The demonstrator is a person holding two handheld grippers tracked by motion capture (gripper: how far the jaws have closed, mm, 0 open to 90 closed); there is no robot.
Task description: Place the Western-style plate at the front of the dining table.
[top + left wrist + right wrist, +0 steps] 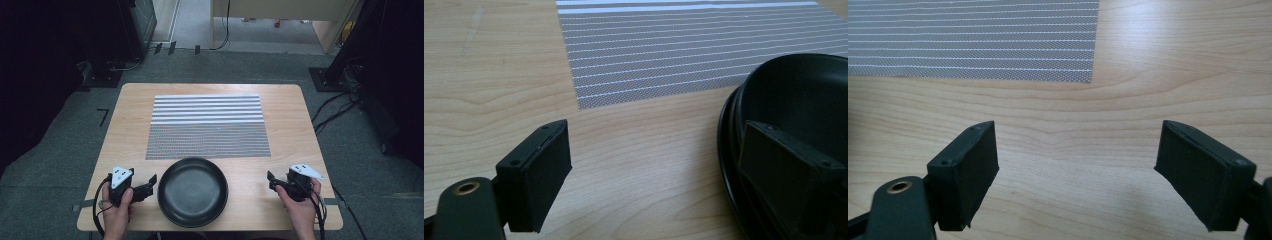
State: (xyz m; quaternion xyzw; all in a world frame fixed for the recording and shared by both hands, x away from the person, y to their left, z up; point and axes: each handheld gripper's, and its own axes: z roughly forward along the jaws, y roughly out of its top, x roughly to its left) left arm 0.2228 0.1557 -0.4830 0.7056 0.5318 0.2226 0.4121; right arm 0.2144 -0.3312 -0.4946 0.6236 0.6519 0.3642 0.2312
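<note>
Bowl [193,192]: round, matte black, bottom center on wood table [125,125] w/ striped woven mat [207,125]. Left gripper [150,184] & right gripper [271,181] were wide open, empty.

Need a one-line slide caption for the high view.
Left gripper and right gripper, both open, flank a black bowl before a striped placemat.

Black pan [804,100] cut off by the right and bottom edges in the left gripper view, part of its rim hidden behind one jaw of the left tool [659,172], striped placemat [973,37] cropped at the top and left of the right gripper view, forearms cut at the high view's bottom edge
</note>
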